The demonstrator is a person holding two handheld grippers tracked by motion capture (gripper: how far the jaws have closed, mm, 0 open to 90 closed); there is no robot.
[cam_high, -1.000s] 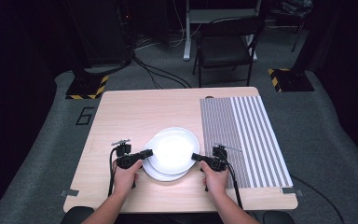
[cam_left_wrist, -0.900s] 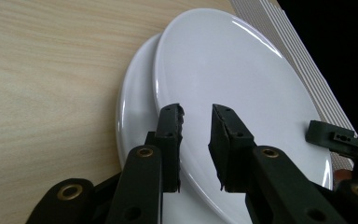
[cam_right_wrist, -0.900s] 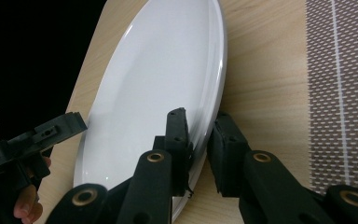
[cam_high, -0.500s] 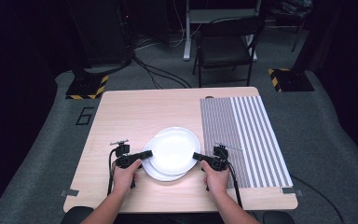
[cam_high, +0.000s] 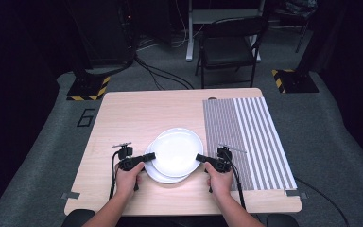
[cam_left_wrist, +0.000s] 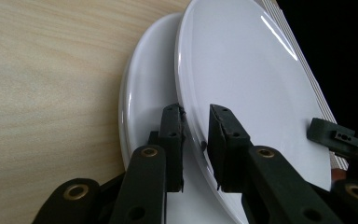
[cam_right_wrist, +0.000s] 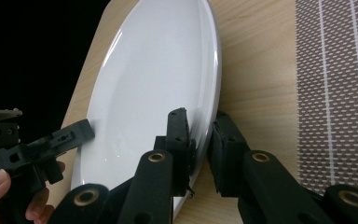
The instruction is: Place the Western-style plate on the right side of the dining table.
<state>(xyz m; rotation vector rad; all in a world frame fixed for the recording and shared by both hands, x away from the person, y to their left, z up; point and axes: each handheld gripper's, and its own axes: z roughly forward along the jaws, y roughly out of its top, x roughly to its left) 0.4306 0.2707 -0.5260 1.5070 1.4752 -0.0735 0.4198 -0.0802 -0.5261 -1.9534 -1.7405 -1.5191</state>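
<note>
Now I have both grippers, left gripper (cam_high: 147, 156) and right gripper (cam_high: 201, 157), pinching the top plate (cam_high: 177, 151) at mid-frame; I'd lift evenly, clear of the lower plate (cam_high: 157, 174).

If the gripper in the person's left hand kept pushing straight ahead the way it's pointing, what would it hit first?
The left gripper already pinches the rim of the top plate. Straight ahead lies that plate, then probably the right gripper clamped on its opposite rim.

Upper white plate (cam_high: 177, 151) overlapping lower plate (cam_high: 157, 174).
</note>
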